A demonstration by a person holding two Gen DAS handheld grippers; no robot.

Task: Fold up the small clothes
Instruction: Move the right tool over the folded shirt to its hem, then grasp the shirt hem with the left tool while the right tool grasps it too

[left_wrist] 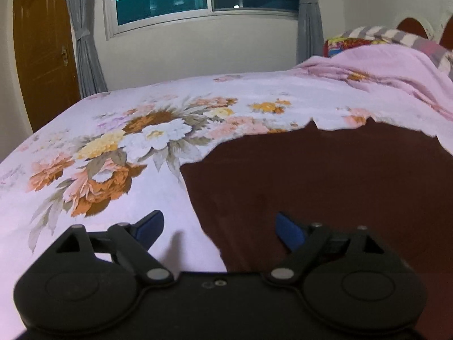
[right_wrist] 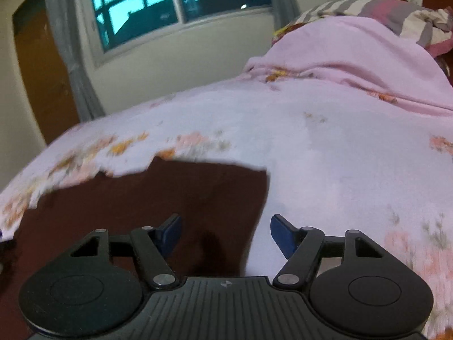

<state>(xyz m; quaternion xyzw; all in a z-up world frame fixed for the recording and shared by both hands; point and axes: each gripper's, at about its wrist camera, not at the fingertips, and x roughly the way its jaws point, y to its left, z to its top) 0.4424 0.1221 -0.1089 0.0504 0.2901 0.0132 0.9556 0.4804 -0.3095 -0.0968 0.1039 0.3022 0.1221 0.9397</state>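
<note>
Two black hand-held grippers with blue finger pads hover low over a dark maroon cloth garment (left_wrist: 325, 181) spread flat on a bed. The left gripper (left_wrist: 219, 228) stands released, its jaws wide apart with nothing between them: one pad sits above the garment's left part, the other above the lilac floral bedsheet (left_wrist: 113, 130) just beside the garment's left edge. The right gripper (right_wrist: 226, 232) is likewise released and grasps nothing, straddling the garment's right edge, with its left pad over the maroon fabric and its right pad over the sheet.

The garment lies at the near side of the bed, directly under both tools, its far edge uneven against the printed orange, white and yellow flowers. Beyond the garment to the right, a plain pink blanket (left_wrist: 396, 68) is heaped, topped by a grey-and-white striped pillow (right_wrist: 396, 14). Behind the bed, far from the garment, a white-framed window (left_wrist: 175, 0) hangs between grey curtains (left_wrist: 85, 42), and a brown wooden door (left_wrist: 42, 56) stands at the left.
</note>
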